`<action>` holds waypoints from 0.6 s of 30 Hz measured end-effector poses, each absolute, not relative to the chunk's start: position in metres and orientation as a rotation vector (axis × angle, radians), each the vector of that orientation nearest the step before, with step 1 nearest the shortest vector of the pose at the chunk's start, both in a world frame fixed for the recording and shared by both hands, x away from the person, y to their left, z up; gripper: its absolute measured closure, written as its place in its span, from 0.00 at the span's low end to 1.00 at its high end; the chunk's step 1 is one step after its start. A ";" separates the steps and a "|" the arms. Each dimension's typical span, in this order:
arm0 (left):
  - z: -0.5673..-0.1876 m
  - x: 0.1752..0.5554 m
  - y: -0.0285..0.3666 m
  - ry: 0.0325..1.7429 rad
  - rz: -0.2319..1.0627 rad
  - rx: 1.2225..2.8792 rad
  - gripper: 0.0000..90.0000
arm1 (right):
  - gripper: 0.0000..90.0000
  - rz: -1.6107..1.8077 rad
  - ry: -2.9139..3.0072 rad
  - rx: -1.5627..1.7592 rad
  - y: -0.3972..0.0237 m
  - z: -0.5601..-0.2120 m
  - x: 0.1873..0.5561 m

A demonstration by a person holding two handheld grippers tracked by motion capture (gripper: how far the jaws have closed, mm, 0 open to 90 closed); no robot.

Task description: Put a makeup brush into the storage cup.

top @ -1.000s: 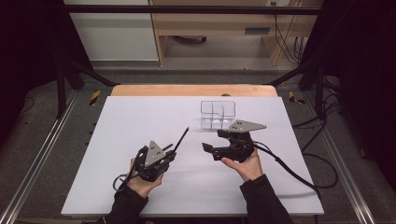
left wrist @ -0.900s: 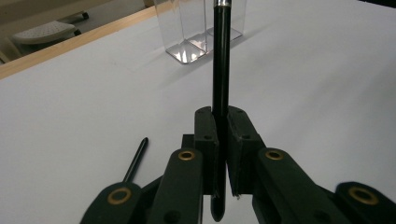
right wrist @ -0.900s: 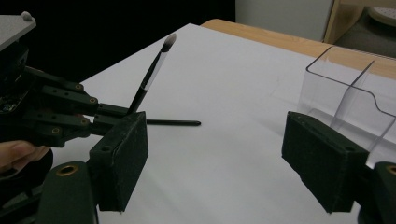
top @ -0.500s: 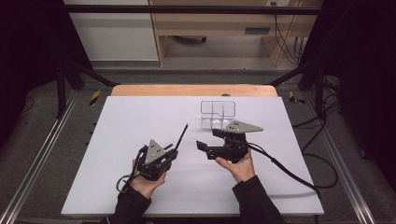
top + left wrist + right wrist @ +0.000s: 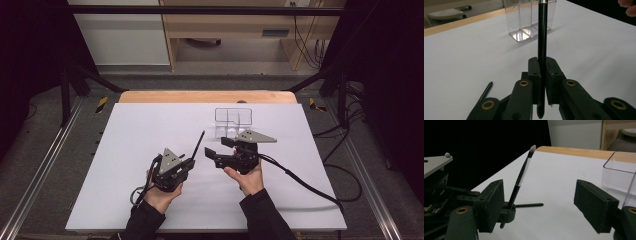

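Your left gripper [image 5: 186, 165], nearest you at about 7 o'clock on the white table [image 5: 125, 150], is clenched on the black handle of a makeup brush [image 5: 198, 144]. The brush rises from the jaws and tilts toward 1 o'clock, bristle tip up. A second thin black stick [image 5: 485, 91] lies flat on the table just beside that gripper.

Your right gripper [image 5: 215, 150] sits just to the right, at about 5 o'clock from the table's centre, jaws released and standing wide with nothing between them. The jaws have just been closing slightly. They point toward the brush, which stands near the left jaw in the right gripper view [image 5: 520, 180].

The step in hand appears to be a handover or regrasp of the brush. The next move likely calls for bringing the open jaws around the handle above the left grip before you close.

Farther off, at 12 o'clock, stands a clear divided box [image 5: 233, 120], open at the top. The table has open room on all sides of it; its far wooden edge [image 5: 200, 96] lies just beyond.
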State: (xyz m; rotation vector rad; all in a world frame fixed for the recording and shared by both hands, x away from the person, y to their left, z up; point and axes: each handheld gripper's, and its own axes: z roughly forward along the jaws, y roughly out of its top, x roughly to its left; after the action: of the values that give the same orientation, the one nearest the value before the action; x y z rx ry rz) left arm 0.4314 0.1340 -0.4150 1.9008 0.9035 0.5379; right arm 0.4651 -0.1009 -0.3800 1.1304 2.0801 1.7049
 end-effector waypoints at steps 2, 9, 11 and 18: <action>-0.414 0.431 0.132 0.907 0.536 1.893 0.92 | 0.29 1.717 2.068 1.142 -0.099 -0.382 0.465; -0.414 0.431 0.127 0.920 0.533 1.875 0.92 | 0.32 1.756 2.019 1.174 -0.096 -0.384 0.467; -0.414 0.431 0.125 0.922 0.531 1.874 0.92 | 0.34 1.764 2.010 1.183 -0.095 -0.385 0.467; -0.415 0.431 0.123 0.929 0.524 1.872 0.92 | 0.37 1.778 2.000 1.205 -0.094 -0.386 0.467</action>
State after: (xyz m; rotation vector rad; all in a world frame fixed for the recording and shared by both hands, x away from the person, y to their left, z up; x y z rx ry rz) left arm 0.4312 0.1228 -0.4150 1.8717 0.9287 0.5244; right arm 0.4667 -0.0938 -0.3856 1.2054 1.9999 1.7779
